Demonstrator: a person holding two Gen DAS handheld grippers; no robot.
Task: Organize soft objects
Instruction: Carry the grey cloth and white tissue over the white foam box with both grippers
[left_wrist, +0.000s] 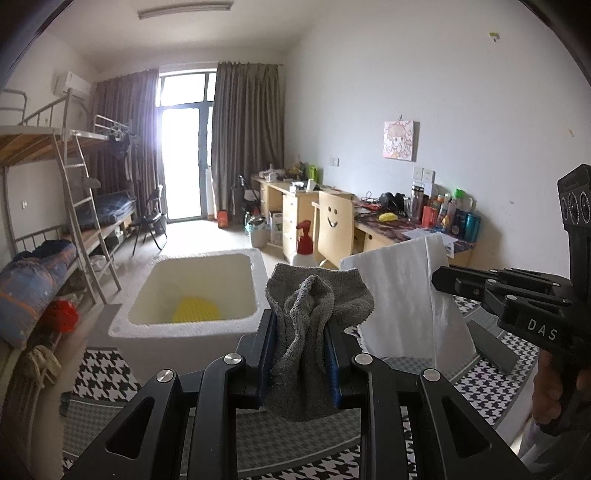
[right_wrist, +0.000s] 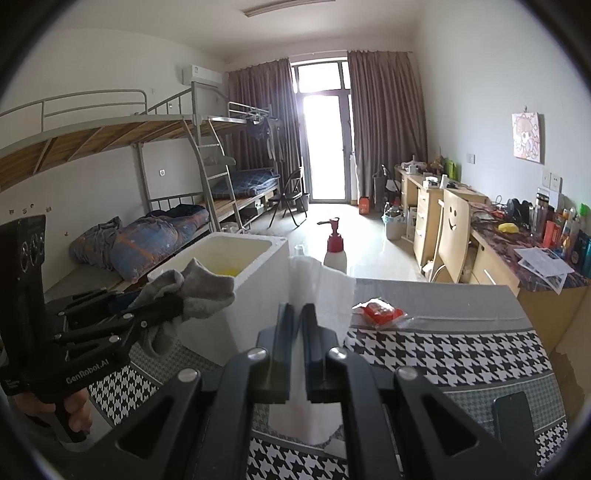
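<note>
My left gripper (left_wrist: 301, 325) is shut on a grey sock (left_wrist: 314, 306) and holds it above the table, just right of a white foam box (left_wrist: 184, 325). A yellow thing (left_wrist: 195, 311) lies in the box. The sock (right_wrist: 199, 291) and left gripper (right_wrist: 173, 306) also show in the right wrist view, at the box's near wall (right_wrist: 255, 295). My right gripper (right_wrist: 297, 314) is shut on a white tissue (right_wrist: 317, 291) and holds it up beside the box. In the left wrist view the tissue (left_wrist: 402, 295) hangs from the right gripper (left_wrist: 439, 278).
The table has a houndstooth cloth (right_wrist: 443, 350). A red packet in clear wrap (right_wrist: 380, 312) lies on it at the far side. A dark phone (right_wrist: 513, 413) lies at the right edge. A red-capped pump bottle (right_wrist: 334, 247) stands behind the box. Bunk beds stand left, desks right.
</note>
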